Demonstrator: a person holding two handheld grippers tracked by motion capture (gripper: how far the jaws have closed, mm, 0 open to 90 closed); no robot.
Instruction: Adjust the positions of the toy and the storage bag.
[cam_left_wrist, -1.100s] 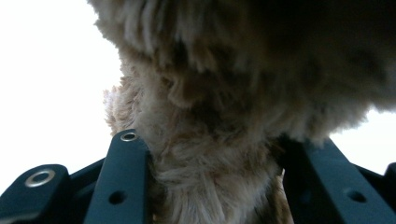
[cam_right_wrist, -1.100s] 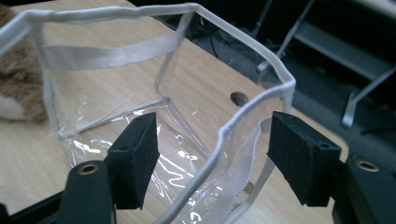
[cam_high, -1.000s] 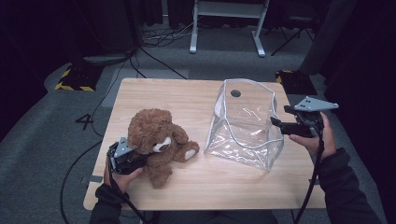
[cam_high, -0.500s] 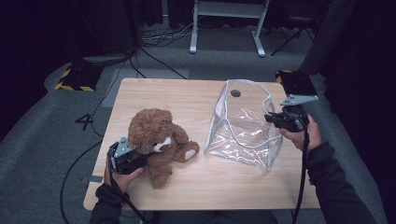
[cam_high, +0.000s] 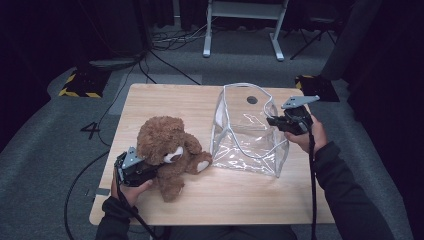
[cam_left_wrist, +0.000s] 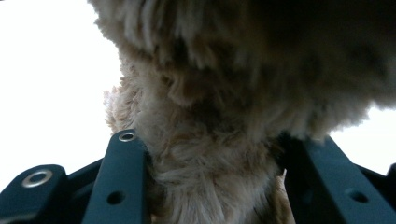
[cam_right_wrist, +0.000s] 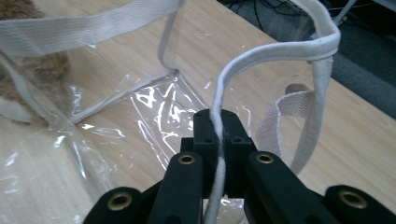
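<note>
A brown teddy bear (cam_high: 170, 150) sits at the table's front left. My left gripper (cam_high: 150, 170) is shut on it from the left, and fur (cam_left_wrist: 210, 116) is squeezed between the two black jaws; they have just eased apart a touch. A clear plastic bag (cam_high: 247, 132) with white trim stands open to the bear's right. My right gripper (cam_high: 272, 121) has just closed on the bag's right rim. In the right gripper view the white piping (cam_right_wrist: 224, 93) runs between the shut jaws of the right gripper (cam_right_wrist: 218, 119).
The wooden table (cam_high: 165, 100) has bare room behind the bear and along its front edge. A dark round spot (cam_high: 252, 100) shows near the bag's back wall. On the floor behind are cables, a white frame (cam_high: 240, 30) and a yellow-black striped block (cam_high: 77, 90).
My right gripper moved left to the bag and shut on its rim, which it was clear of before. The left gripper and the bear stayed put.
</note>
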